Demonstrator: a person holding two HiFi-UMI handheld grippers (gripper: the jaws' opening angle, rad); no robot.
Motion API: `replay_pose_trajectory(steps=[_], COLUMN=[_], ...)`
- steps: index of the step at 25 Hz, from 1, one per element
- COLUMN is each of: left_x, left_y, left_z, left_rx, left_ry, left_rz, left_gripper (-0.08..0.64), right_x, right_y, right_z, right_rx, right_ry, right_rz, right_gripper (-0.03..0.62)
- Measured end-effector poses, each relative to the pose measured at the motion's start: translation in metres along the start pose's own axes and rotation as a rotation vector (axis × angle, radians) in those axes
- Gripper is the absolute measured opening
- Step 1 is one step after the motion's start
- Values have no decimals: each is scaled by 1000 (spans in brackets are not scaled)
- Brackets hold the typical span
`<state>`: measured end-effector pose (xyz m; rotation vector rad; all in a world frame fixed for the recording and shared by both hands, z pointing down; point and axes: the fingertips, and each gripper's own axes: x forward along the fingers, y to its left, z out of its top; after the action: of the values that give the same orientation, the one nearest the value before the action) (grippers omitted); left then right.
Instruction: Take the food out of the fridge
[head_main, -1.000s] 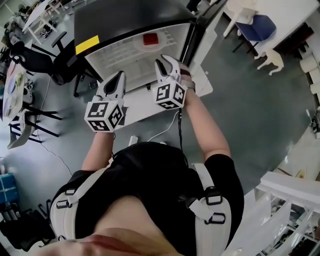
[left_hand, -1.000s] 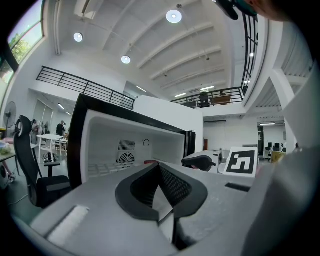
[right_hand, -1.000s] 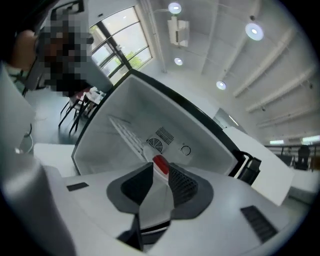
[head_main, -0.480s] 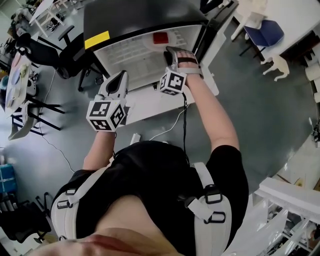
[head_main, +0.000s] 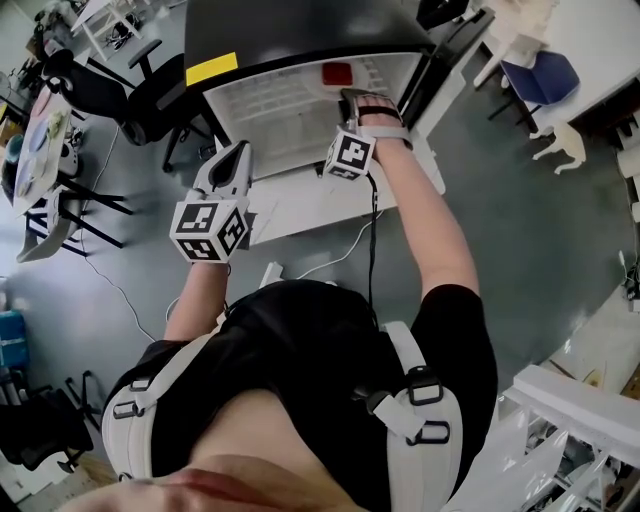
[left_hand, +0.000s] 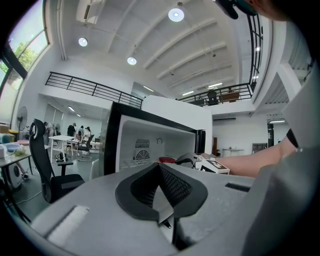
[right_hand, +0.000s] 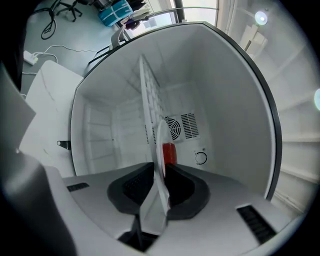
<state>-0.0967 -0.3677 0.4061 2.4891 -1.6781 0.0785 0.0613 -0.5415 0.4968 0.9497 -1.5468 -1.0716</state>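
A black fridge (head_main: 285, 30) stands open with its white inside (head_main: 265, 110) showing. A red food item (head_main: 337, 73) lies on the wire shelf at the back right, and shows again as the red food item (right_hand: 170, 152) near the rear fan grille. My right gripper (head_main: 352, 98) reaches into the fridge. Its jaws are together, and its tips (right_hand: 161, 150) stop short of the red item. My left gripper (head_main: 240, 152) hangs outside the opening on the left, shut and holding nothing. From there the red item (left_hand: 167, 160) sits just past the right gripper's cube (left_hand: 212, 165).
The fridge's white door (head_main: 310, 200) lies open below the opening. A cable (head_main: 335, 258) and a power strip (head_main: 268, 274) lie on the floor by my feet. A black office chair (head_main: 110, 95) and a table (head_main: 35, 150) stand to the left, and a blue-seated chair (head_main: 540, 68) to the right.
My right gripper has moved forward from the door edge into the fridge, toward the red item. The left gripper has stayed about where it was.
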Motion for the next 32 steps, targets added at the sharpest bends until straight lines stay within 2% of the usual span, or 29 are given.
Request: replay_pose_trajectory(steps=[2, 9, 12, 17, 32], left_x=[-2, -4, -4, -2, 17], left_y=[2, -6, -10, -20, -74], left_z=[-1, -3, -4, -6, -7], left_rx=[0, -1, -1, -2, 6], left_ry=[2, 5, 4, 4, 10], left_rz=[3, -13, -24, -47, -193], left_gripper=[2, 2, 2, 2, 2], right_x=[-2, -20, -29, -47, -146], right_y=[-3, -6, -7, 3, -21], right_z=[2, 4, 5, -1, -25], right_rx=[-21, -85, -62, -42, -62], right_ry=[-1, -22, -50, -60, -84], right_rz=[-17, -50, -69, -43, -122], right_gripper=[34, 25, 21, 21, 23])
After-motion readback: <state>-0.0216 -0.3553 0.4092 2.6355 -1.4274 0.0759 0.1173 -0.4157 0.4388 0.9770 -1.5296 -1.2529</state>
